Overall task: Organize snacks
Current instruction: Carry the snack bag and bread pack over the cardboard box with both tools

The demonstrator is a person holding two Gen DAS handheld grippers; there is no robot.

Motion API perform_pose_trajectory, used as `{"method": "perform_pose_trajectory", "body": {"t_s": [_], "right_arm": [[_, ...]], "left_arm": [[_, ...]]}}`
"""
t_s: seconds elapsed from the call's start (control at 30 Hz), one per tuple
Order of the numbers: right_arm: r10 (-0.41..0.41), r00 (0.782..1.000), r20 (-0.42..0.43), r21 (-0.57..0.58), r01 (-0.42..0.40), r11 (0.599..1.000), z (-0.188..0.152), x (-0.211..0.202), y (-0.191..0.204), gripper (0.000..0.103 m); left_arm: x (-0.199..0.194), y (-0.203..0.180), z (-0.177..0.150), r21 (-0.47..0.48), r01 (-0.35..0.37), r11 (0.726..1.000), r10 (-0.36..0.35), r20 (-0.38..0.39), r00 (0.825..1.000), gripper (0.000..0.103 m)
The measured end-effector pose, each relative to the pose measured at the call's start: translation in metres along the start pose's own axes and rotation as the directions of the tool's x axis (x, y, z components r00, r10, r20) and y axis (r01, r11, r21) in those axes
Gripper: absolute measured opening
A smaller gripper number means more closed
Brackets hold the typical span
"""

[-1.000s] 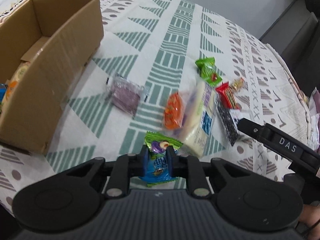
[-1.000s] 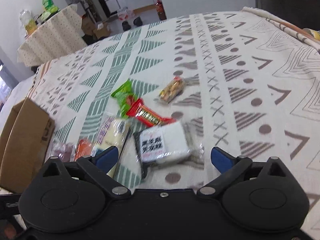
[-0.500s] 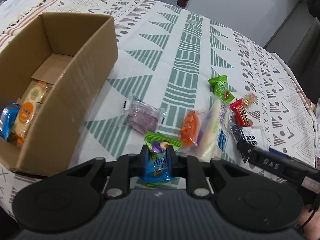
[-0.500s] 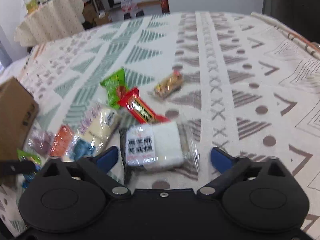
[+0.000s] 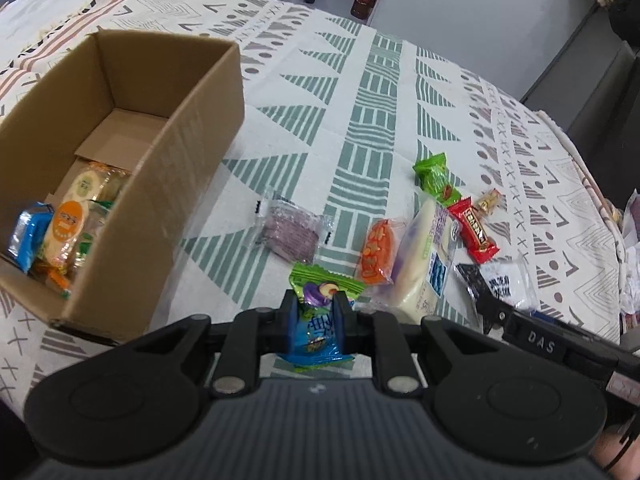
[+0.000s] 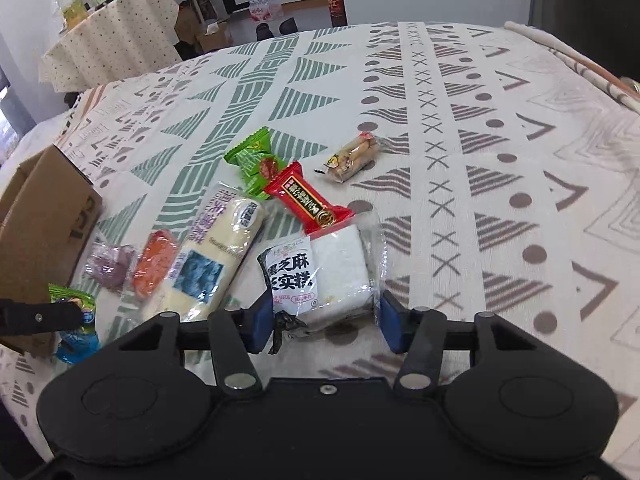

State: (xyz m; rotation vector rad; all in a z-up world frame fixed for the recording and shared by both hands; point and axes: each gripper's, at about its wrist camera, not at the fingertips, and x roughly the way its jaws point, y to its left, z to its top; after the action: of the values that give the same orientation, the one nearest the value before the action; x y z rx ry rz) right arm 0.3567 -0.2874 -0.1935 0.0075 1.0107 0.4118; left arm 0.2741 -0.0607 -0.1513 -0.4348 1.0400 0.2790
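My left gripper point(image 5: 316, 312) is shut on a blue-and-green snack packet point(image 5: 318, 330) and holds it above the cloth, right of the cardboard box point(image 5: 188, 168). The box holds several wrapped snacks point(image 5: 66, 224). My right gripper point(image 6: 322, 322) is open, its jaws on either side of the black-and-white sesame cake packet point(image 6: 320, 276), which lies on the cloth. Other loose snacks lie beyond it: a long white packet point(image 6: 216, 252), an orange one point(image 6: 154, 262), a purple one point(image 6: 106, 266), a red bar point(image 6: 306, 200), a green packet point(image 6: 252, 160) and a small tan packet point(image 6: 352, 158).
The patterned tablecloth point(image 6: 500, 168) covers the whole surface. The right gripper's finger point(image 5: 532, 338) shows in the left wrist view at the lower right. A second table point(image 6: 112, 40) with bottles stands in the room behind.
The left gripper has risen and drawn back with its packet, so more of the box's inside shows. The right gripper has moved forward over the sesame cake packet and its jaws have narrowed around it.
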Motion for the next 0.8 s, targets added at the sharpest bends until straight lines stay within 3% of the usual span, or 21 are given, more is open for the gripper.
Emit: {"method": "perform_pose_trajectory", "body": {"t_s": [0.27,0.8], "right_arm": [[0.019,0.999,0.040,0.034,-0.020,0.999,0.005,-0.028,0.004,0.051],[0.042,0.991,0.127,-0.033,-0.038,0.999,0.026,-0.085,0.049,0.051]], "left_arm": [[-0.030,0.007,0.008,-0.003,0.016,1.000,-0.015,0.061,0.998,0.017],[-0.085,0.030,0.024,-0.032,0.059,0.998,-0.053,0.156,0.986,0.017]]}}
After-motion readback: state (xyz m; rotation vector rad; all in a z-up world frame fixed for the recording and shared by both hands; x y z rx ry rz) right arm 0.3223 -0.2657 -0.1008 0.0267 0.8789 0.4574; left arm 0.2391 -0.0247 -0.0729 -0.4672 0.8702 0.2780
